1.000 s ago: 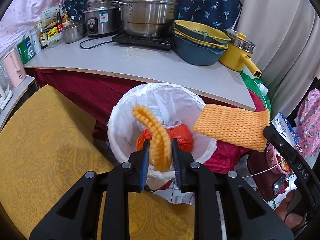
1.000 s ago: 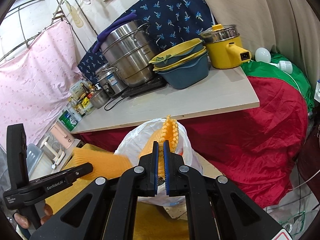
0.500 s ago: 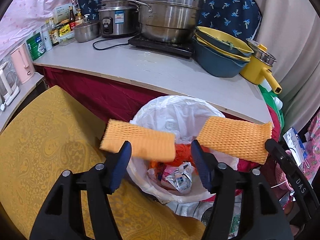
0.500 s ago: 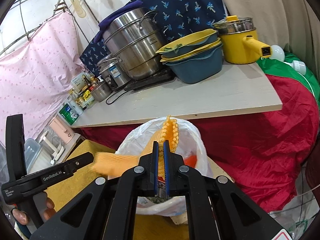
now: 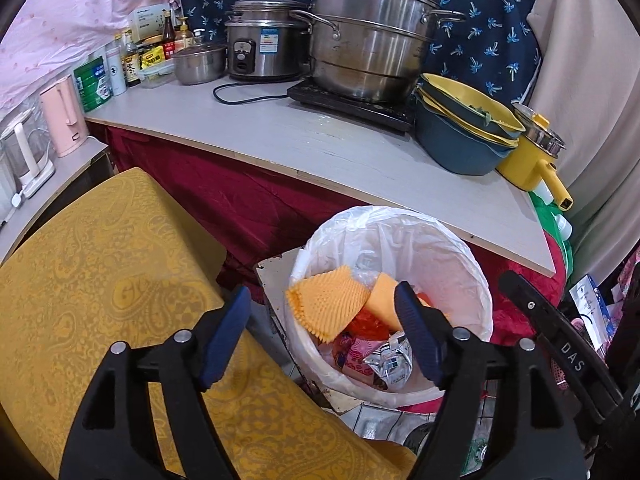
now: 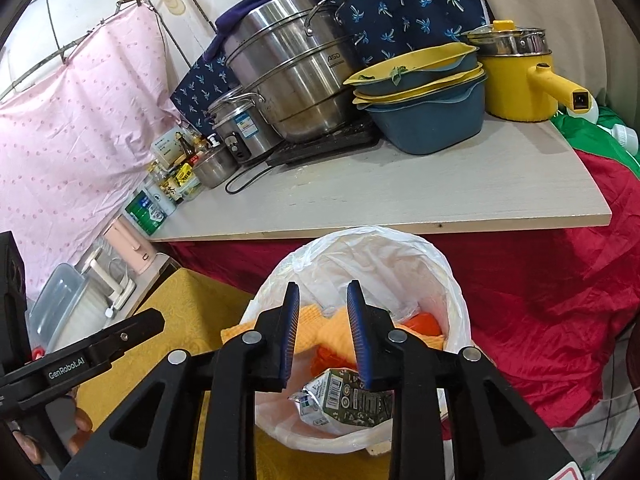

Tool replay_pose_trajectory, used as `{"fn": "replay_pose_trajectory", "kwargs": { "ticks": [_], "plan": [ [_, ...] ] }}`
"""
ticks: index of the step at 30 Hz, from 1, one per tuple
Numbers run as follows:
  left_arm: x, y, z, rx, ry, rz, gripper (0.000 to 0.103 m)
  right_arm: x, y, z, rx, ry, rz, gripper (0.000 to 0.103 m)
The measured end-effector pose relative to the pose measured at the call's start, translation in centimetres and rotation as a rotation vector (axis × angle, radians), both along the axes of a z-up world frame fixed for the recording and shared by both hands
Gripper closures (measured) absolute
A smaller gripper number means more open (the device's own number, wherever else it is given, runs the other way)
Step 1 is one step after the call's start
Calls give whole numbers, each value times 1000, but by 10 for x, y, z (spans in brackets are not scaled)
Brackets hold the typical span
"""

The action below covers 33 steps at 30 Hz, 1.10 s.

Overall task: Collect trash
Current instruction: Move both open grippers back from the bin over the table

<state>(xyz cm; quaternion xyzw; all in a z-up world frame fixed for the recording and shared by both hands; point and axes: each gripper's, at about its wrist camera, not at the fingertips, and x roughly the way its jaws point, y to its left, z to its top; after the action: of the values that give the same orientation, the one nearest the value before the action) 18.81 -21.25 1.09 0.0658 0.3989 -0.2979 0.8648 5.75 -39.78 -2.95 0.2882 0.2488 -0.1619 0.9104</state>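
You are looking at a white-lined trash bin [image 5: 478, 280] standing on the floor just in front of the counter's red skirt. Two orange foam nets [image 5: 326, 306] are lying crumpled inside it at the left — one is leaning over the liner's near-left edge. Beneath them, red plastic [image 5: 366, 326] and a crushed silver-and-green carton [image 6: 340, 398] are sitting toward the near side.
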Motion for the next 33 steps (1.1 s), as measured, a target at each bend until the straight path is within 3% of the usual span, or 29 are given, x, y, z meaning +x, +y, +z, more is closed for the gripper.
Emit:
{"fn": "replay_pose_trajectory", "kwargs": {
  "ticks": [6,12,18,22,33],
  "plan": [
    [-7,12,3,-9,1,7,31,-10,9,12,-17,-8,-2,71],
    [-20,25,9,-8,-27,20,24,-21,21,23,-46,-4,-3,56],
    [-35,34,13,3,-50,27,20,-34,34,31,-59,4,-7,53],
    [-45,40,15,8,-69,43,14,-41,41,35,-65,18,0,45],
    [-65,60,11,65,-118,98,10,-54,76,44,-175,83,33,26]
  ]
}}
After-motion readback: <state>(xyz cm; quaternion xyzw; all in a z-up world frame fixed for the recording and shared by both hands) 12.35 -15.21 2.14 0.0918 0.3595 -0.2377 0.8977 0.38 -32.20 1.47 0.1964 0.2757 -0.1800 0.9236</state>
